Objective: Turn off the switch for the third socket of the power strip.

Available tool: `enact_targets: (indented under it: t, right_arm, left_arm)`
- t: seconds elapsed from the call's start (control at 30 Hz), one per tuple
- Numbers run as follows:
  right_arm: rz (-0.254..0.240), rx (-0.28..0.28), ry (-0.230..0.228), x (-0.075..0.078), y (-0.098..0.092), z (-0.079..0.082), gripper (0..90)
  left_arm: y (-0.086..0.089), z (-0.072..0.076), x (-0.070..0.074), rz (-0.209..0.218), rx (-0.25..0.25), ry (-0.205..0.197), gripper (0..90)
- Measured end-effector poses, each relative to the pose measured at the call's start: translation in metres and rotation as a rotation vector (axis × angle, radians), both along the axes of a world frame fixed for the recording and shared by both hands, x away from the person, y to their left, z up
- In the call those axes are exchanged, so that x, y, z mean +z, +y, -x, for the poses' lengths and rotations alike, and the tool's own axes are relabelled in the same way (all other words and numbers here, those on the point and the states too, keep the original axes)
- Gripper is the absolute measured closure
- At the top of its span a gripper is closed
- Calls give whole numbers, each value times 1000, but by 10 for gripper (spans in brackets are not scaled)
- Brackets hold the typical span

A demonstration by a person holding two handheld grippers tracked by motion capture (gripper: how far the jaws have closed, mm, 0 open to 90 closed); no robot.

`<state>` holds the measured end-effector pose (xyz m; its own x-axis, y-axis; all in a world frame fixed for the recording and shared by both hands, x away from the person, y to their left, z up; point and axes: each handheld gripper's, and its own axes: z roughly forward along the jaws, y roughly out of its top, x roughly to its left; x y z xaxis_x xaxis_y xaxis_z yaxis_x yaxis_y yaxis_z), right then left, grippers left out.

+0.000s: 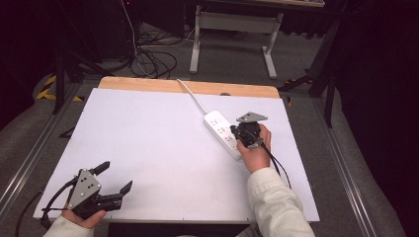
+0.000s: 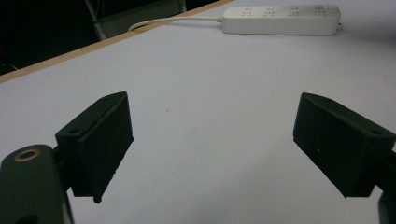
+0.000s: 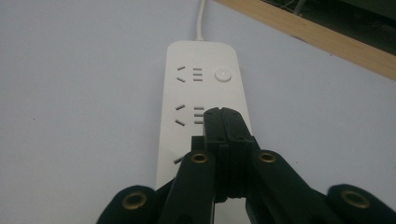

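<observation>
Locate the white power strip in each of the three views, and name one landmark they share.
High view: the power strip lies right of centre on the white table top, under the right gripper.
Left gripper view: the strip lies along the top edge, right of centre, far beyond the open jaws.
Right gripper view: the strip runs up the centre, closed jaws over it.
Shared landmark: its white cord and the table's wooden far edge.
</observation>
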<state>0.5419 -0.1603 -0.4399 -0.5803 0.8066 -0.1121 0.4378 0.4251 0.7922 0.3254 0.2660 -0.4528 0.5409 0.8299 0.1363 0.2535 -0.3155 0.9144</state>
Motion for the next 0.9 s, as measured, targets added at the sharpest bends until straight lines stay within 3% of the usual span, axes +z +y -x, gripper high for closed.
enact_targets:
  t: [0.63,0.73,0.8,0.9]
  right_arm:
    - [-41,11,-37,22,-9,12,900]
    - [-58,28,-58,27,-11,15,729]
    - [-74,40,-56,29,-13,16,569]
    - [-102,43,-65,34,-17,21,458]
  left_arm:
    - [0,0,0,1,1,2,126]
    - [0,0,0,2,0,2,126]
    - [0,0,0,3,0,3,126]
    - [0,0,0,2,0,2,126]
